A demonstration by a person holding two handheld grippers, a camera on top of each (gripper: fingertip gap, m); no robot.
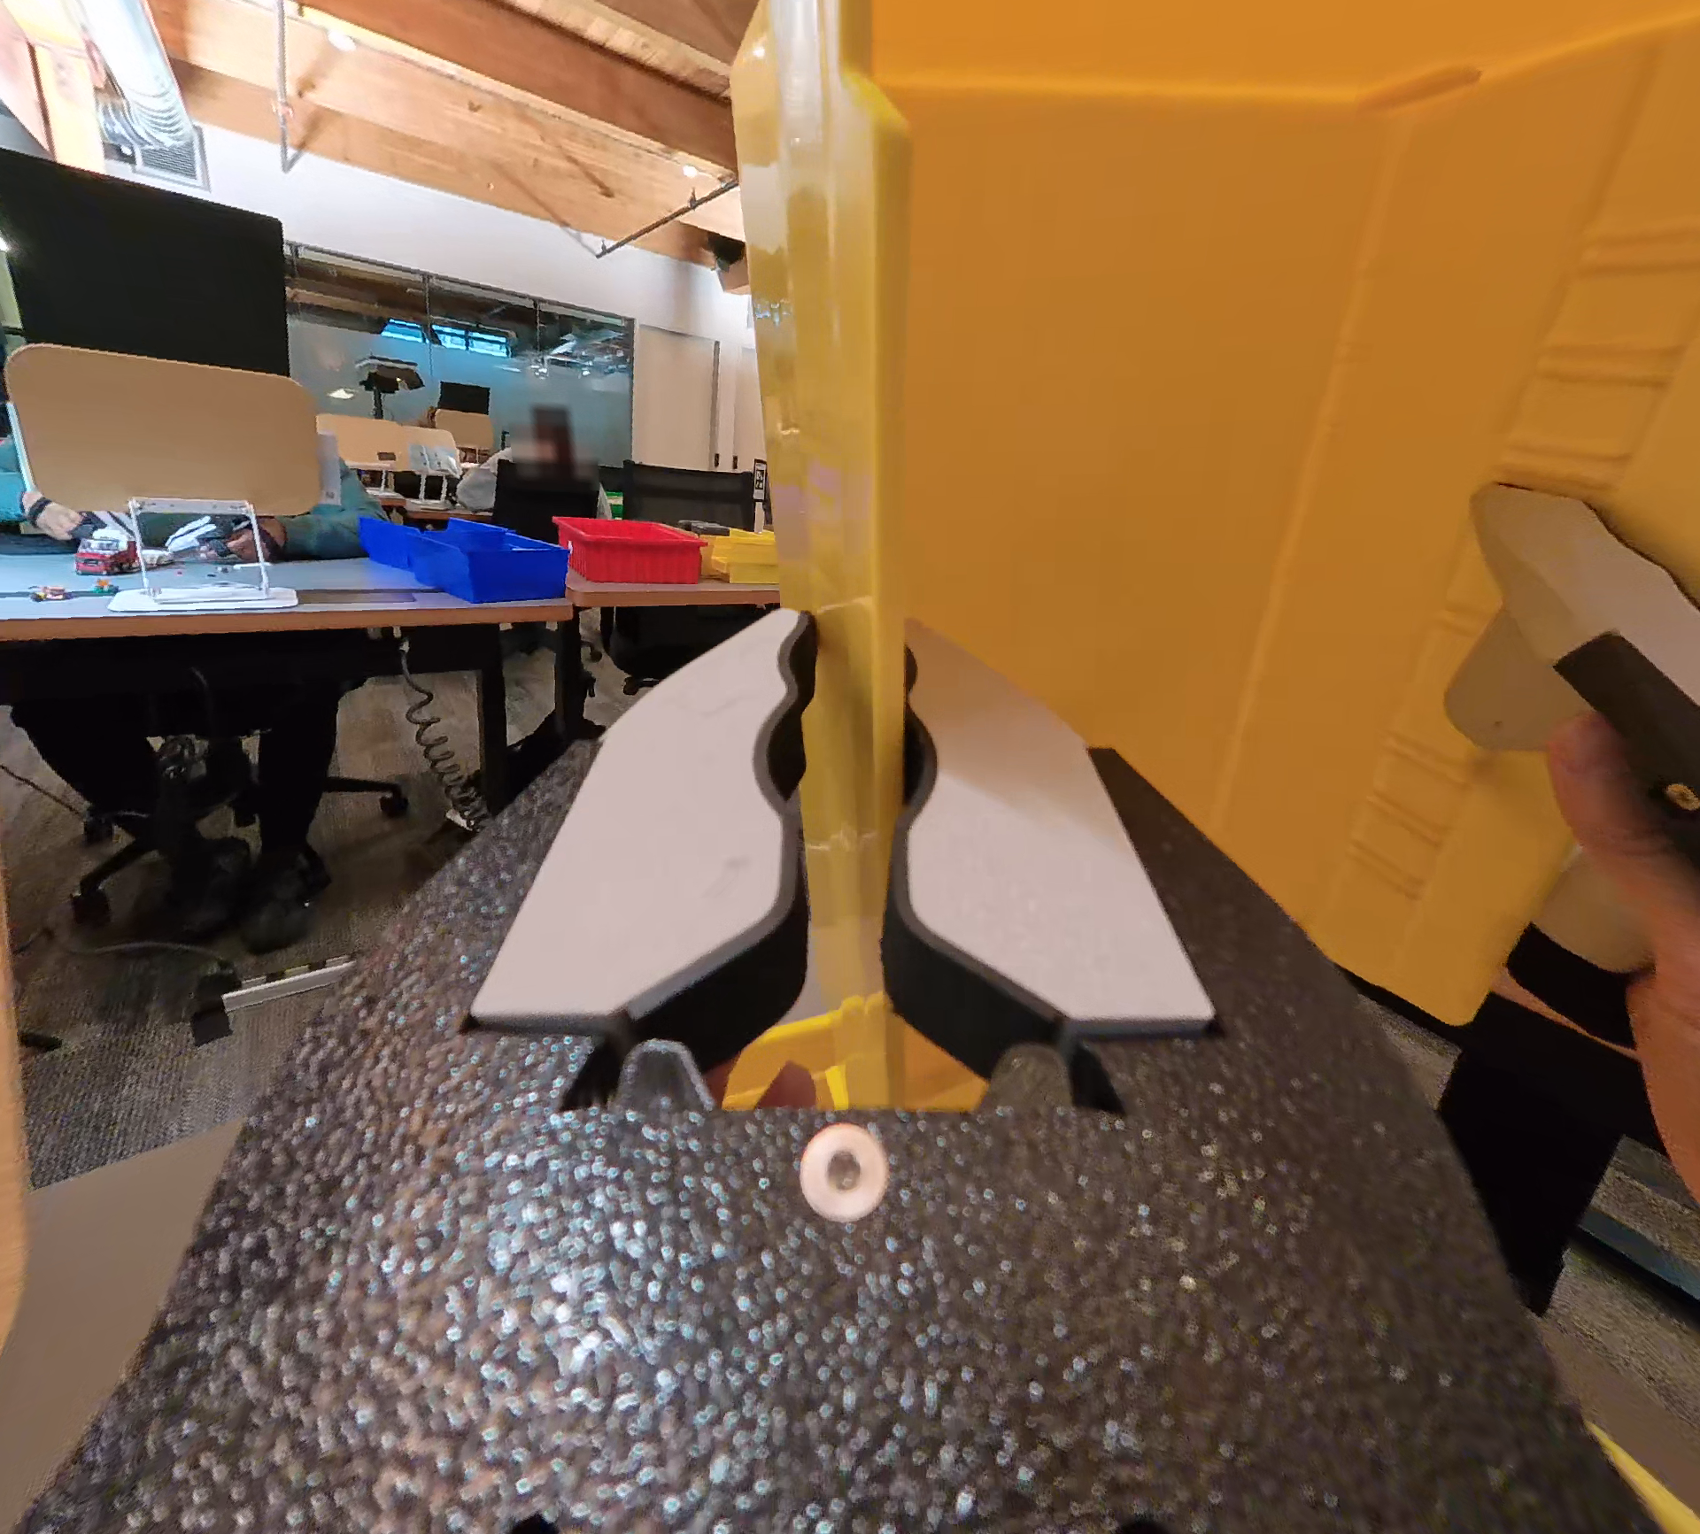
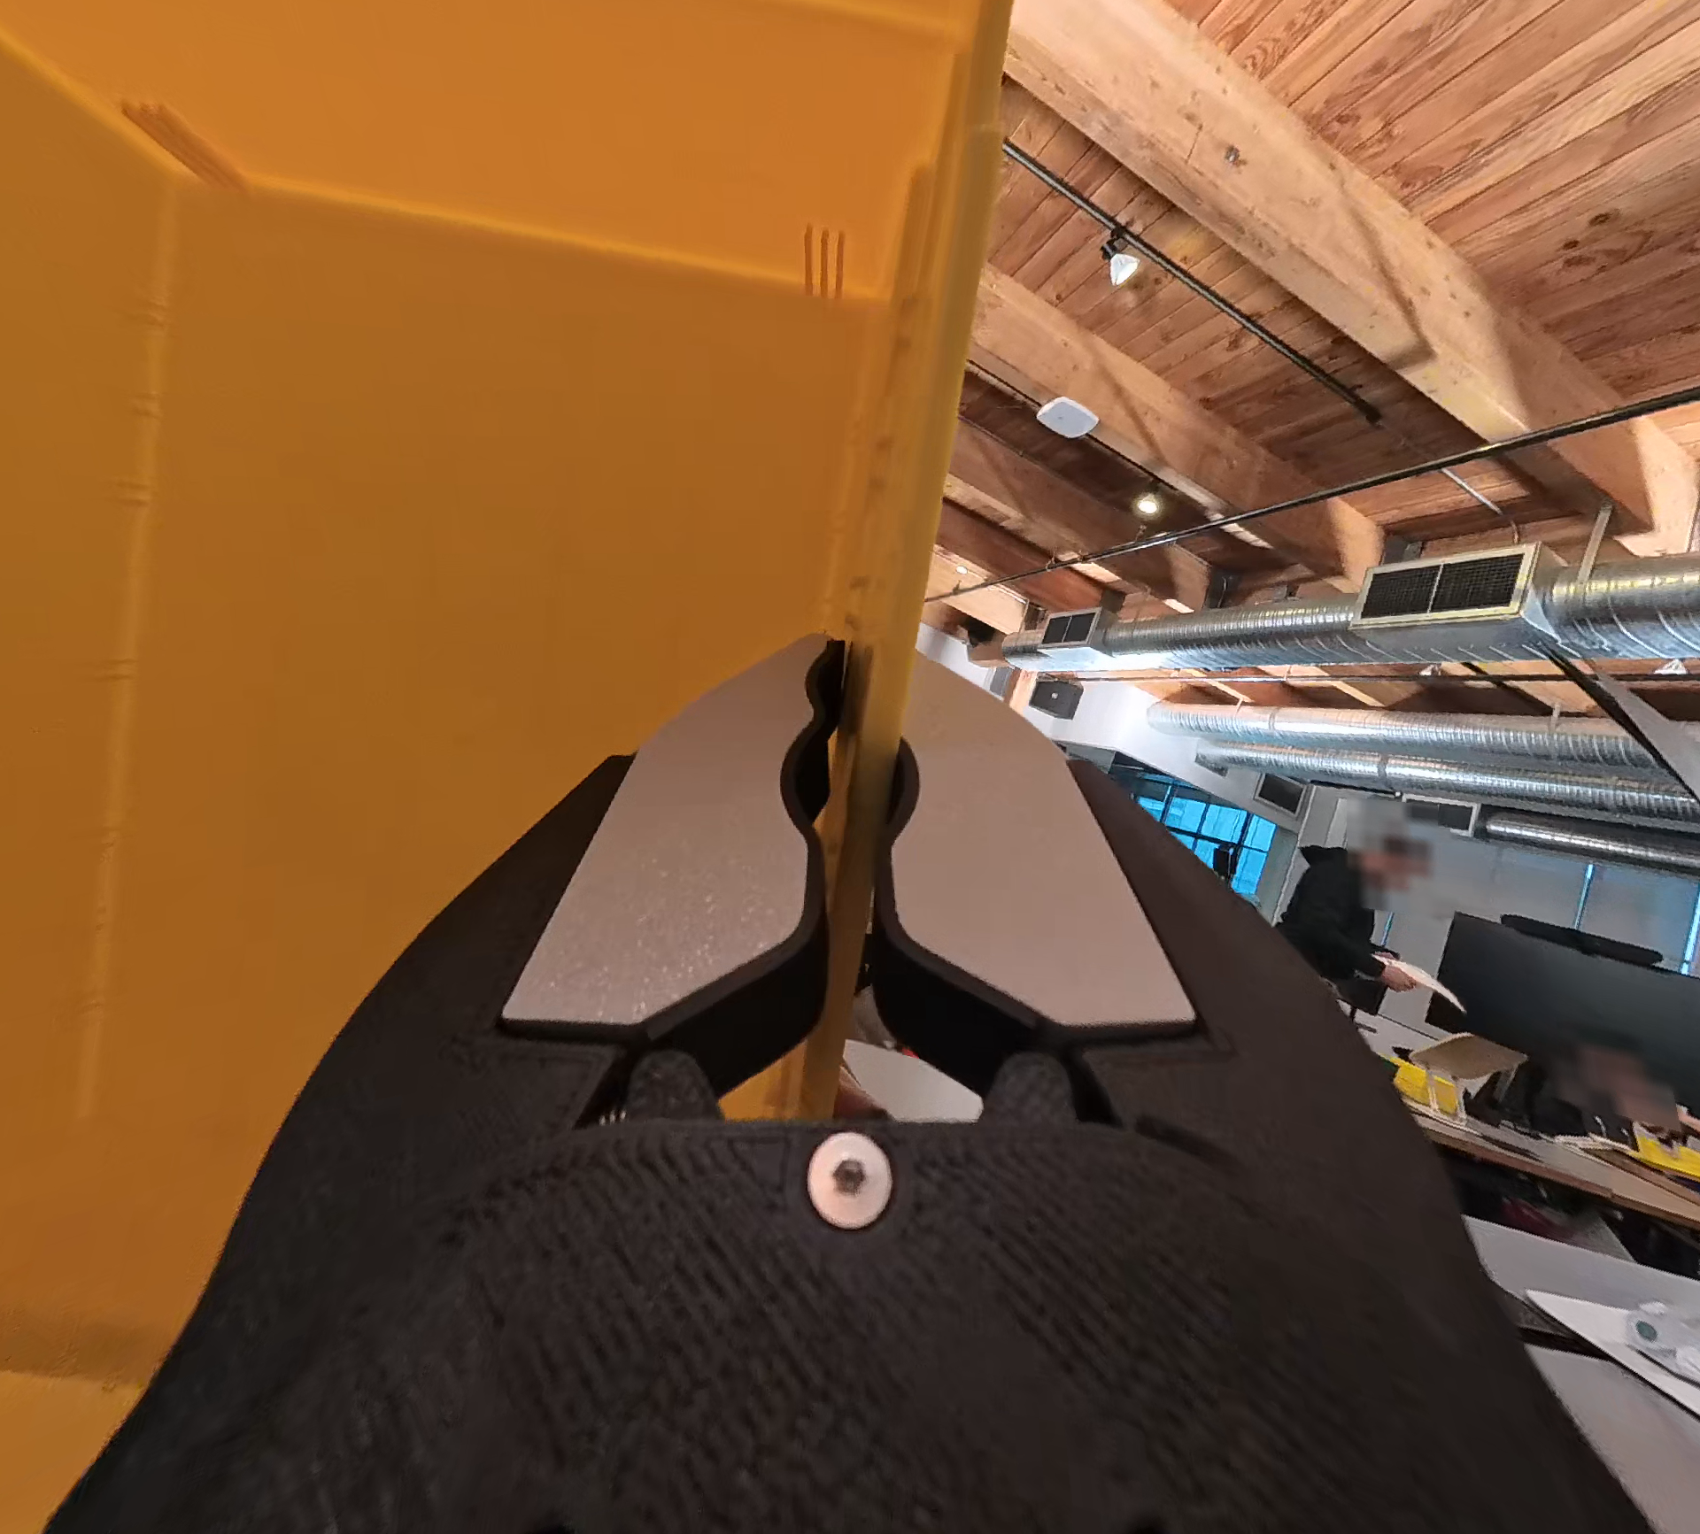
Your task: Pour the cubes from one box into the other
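Observation:
A yellow plastic box (image 1: 1150,405) is lifted and tipped steeply, so both wrist views look up along it toward the ceiling. My left gripper (image 1: 851,644) is shut on one side wall of the box. My right gripper (image 2: 865,671) is shut on the opposite side wall (image 2: 929,386). The right gripper also shows at the right edge of the left wrist view (image 1: 1582,625), with a hand behind it. The inside of the box (image 2: 460,478) that I can see holds no cubes. No cubes and no second box for pouring are in view.
Far off in the left wrist view, desks hold blue bins (image 1: 478,556), a red bin (image 1: 635,547) and yellow bins (image 1: 740,556). A person sits at the left desk (image 1: 276,607). Another person (image 2: 1334,910) stands by monitors in the right wrist view. Wooden beams (image 2: 1288,221) are overhead.

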